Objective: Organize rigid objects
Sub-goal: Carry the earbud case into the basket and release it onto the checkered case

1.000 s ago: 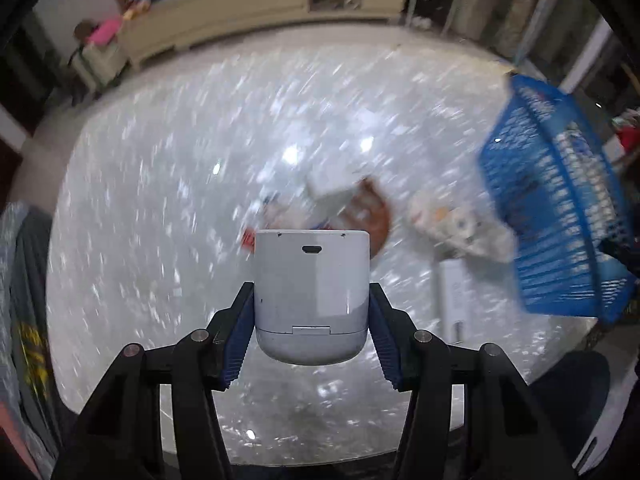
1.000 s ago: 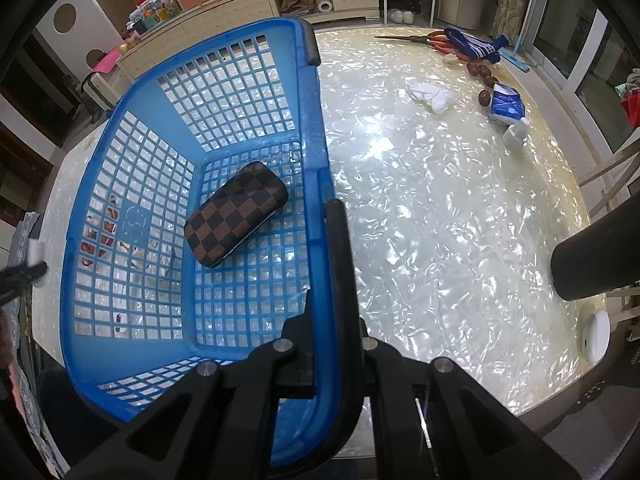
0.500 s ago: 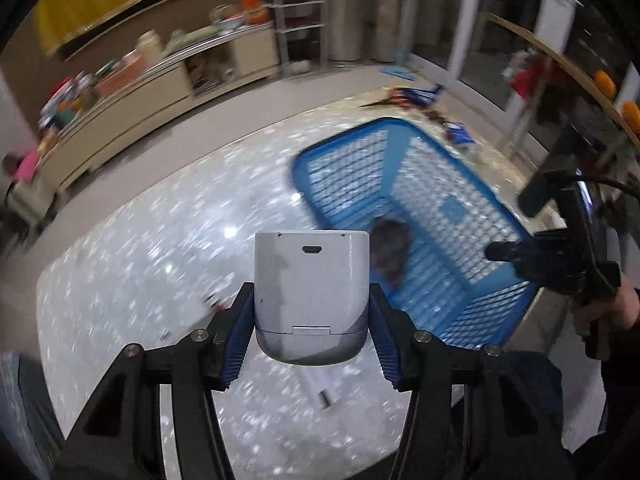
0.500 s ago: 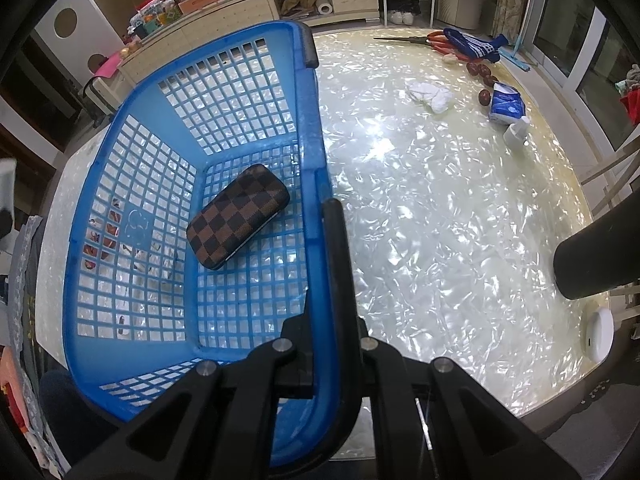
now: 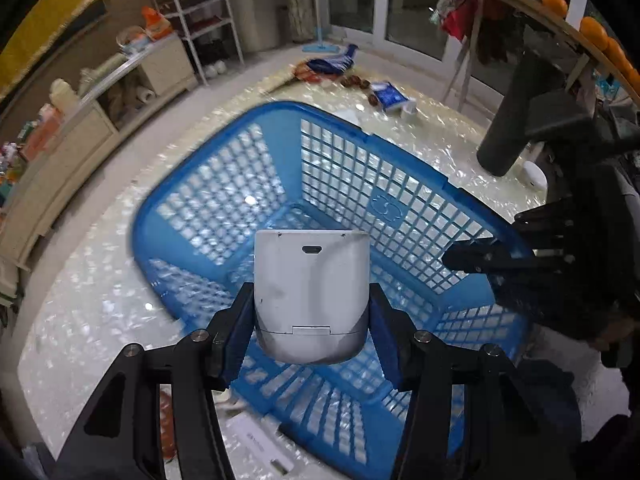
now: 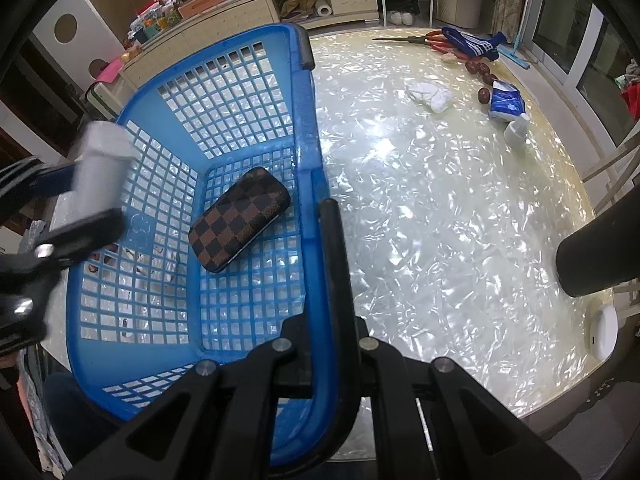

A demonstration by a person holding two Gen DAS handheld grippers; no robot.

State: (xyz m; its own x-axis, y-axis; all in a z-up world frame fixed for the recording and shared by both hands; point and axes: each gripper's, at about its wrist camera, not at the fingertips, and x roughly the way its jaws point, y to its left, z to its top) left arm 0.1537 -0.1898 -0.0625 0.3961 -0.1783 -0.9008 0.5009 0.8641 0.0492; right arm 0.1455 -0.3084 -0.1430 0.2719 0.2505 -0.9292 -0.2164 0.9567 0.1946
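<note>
Basket (image 6: 308,128): blue, on table (image 6: 440,220); checkered case (image 6: 240,218) lies inside.
Left gripper (image 5: 311,320): clamped on white device (image 5: 311,292), above basket.
Right gripper (image 6: 320,360): pinching basket rim.
Nearby: tissue pack (image 6: 507,102), scissors (image 6: 420,40).

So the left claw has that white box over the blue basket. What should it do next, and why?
Probably lower it a little, then open. The left claw grips the white box above the basket, which the right claw pinches by its rim. The checkered case lies toward the right wall, so the bare floor on the left side looks like the safer spot to set it.
</note>
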